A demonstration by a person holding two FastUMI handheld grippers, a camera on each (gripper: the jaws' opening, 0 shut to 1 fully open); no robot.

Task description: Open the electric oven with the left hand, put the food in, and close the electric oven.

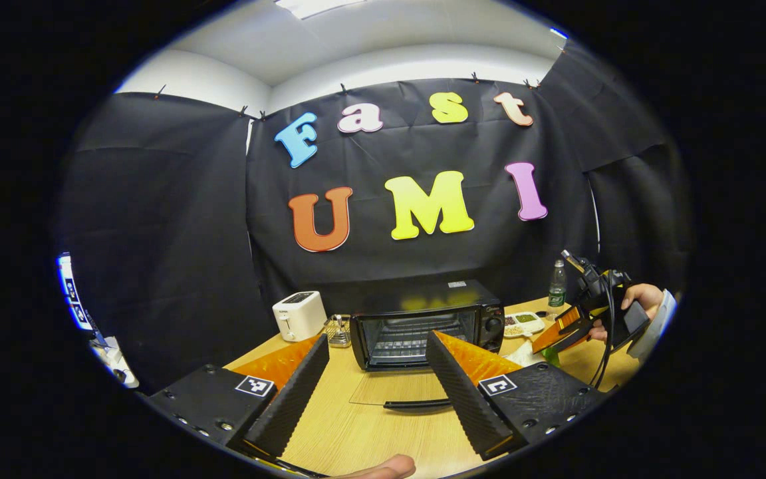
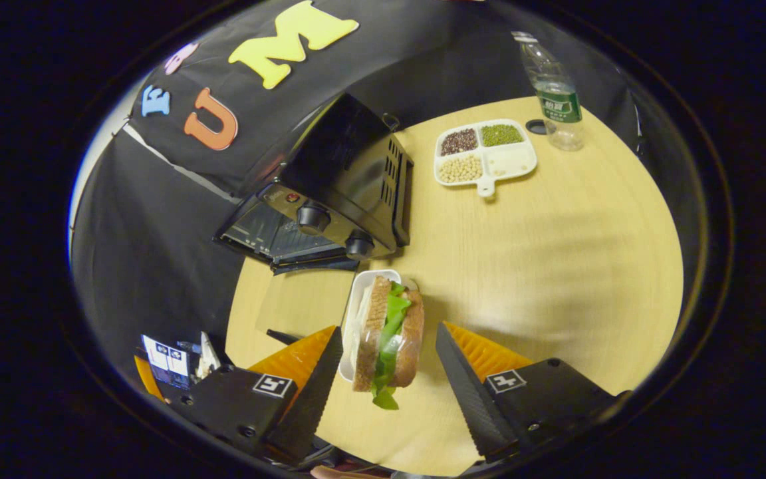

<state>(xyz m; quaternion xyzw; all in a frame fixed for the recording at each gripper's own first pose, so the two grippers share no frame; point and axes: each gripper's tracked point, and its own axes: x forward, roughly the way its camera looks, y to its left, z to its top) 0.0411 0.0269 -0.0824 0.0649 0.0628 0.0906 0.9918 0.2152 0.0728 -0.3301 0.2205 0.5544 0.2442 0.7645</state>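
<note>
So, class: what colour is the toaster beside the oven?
White toaster, clearest in the left gripper view.

Sandwich [image 2: 388,340] lies on the table [image 2: 556,266] before the open oven [image 2: 336,193].

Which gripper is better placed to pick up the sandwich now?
Right. The right gripper hangs open over the sandwich, its fingers on both sides. The left gripper faces the open oven.

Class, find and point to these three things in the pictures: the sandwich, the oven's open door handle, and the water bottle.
sandwich [image 2: 388,336], right gripper view, on the lettuce.
oven door handle [image 1: 416,403], left gripper view, mid-bar.
water bottle [image 2: 558,100], right gripper view, on its label.
</note>
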